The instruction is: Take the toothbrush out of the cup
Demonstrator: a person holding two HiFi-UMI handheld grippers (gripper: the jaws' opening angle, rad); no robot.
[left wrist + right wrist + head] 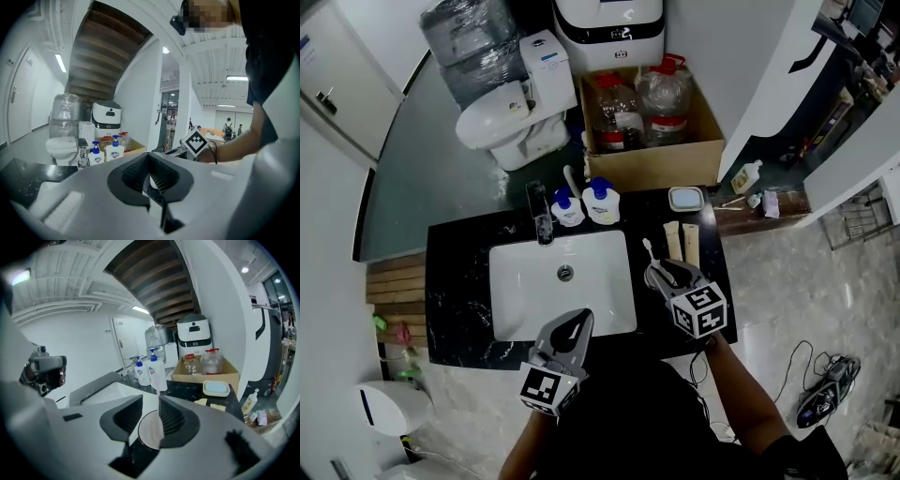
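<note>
A white toothbrush [649,251] pokes its head out past my right gripper [656,272] on the black counter, right of the basin. In the right gripper view the jaws [150,399] stand apart. A pale round cup [150,432] sits low between them, and neither pad visibly presses on it. My left gripper [581,317] hovers over the basin's front edge. Its tips meet and it holds nothing, as the left gripper view [149,157] also shows.
The white basin [525,300] is set in the black counter [459,281]. A faucet [540,214] and two soap bottles [567,207] [602,201] stand behind it. Two tubes [682,243] and a soap dish [685,198] lie at the right. Behind the counter are a toilet [511,117] and a cardboard box [652,155].
</note>
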